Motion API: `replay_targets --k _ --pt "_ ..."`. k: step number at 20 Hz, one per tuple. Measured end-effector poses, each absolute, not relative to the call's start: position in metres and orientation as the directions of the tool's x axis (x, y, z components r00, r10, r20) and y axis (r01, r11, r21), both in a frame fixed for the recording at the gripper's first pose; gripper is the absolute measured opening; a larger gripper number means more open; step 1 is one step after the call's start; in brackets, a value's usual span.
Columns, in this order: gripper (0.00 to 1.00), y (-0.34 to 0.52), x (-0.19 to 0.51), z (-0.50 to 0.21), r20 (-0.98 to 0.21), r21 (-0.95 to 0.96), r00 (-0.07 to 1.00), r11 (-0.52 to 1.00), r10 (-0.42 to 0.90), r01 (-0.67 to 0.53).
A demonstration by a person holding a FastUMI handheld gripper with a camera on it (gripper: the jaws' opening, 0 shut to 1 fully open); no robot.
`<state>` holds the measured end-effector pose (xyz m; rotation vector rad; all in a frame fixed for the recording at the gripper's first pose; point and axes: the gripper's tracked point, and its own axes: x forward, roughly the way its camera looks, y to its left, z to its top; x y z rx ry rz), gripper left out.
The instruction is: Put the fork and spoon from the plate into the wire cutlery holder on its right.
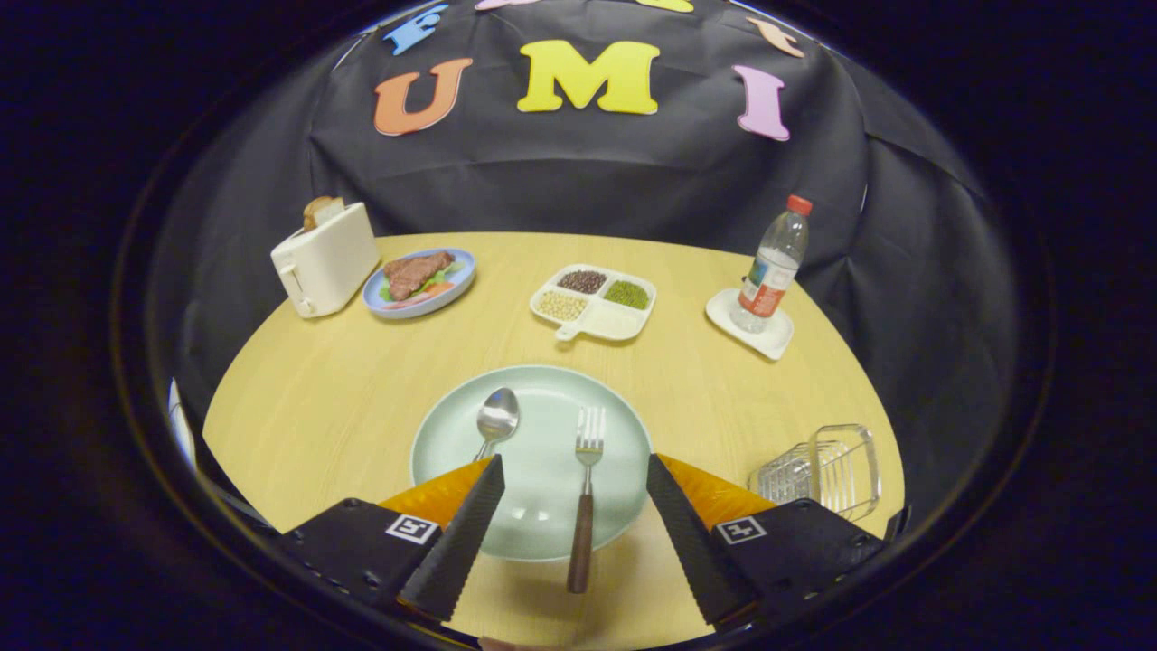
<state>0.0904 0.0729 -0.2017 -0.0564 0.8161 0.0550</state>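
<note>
A pale green plate [542, 506] lies on the round wooden table just ahead of my fingers. On it a fork [586, 493] with a dark wooden handle points away from me, its handle running back between my fingers. A spoon [496, 418] lies to the fork's left, its handle partly hidden behind my left finger [465, 533]. The wire cutlery holder [823, 472] stands to the plate's right, beyond my right finger [691, 533]. My gripper [575, 466] hangs above the plate's near half, open wide, holding nothing.
At the back of the table stand a white toaster [325, 258] with bread, a blue plate [419, 282] of meat, a divided tray [594, 301] of beans, and a water bottle [771, 267] on a white coaster. The table's edge curves close behind the holder.
</note>
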Motion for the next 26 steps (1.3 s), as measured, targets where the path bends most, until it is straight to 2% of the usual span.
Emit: replay_targets --k 6,13,14,16,18,19,20,21,23,26 --pt "0.75 0.069 0.099 -0.251 -0.848 0.031 0.529 1.0 0.027 -0.001" --pt "0.48 0.066 0.102 -0.268 -0.898 0.014 0.44 1.0 0.002 0.026" --pt "0.48 0.069 0.103 -0.27 -0.899 0.024 0.437 1.0 0.014 0.018" --pt "0.34 0.07 0.102 -0.268 -0.904 0.045 0.427 0.999 0.03 0.026" --pt "0.28 0.069 0.103 -0.268 -0.906 0.067 0.421 0.996 0.039 0.052" --pt "0.2 0.069 0.104 -0.271 -0.906 0.069 0.422 0.996 0.042 0.049" --pt "0.19 0.068 0.104 -0.269 -0.906 0.073 0.421 0.996 0.043 0.057" --pt "0.06 0.067 0.103 -0.27 -0.907 0.07 0.42 0.996 0.039 0.059" --pt "0.01 0.063 0.101 -0.265 -0.906 0.055 0.424 0.997 0.025 0.058" --pt "0.01 0.061 0.095 -0.257 -0.901 0.061 0.433 0.996 0.031 0.057"
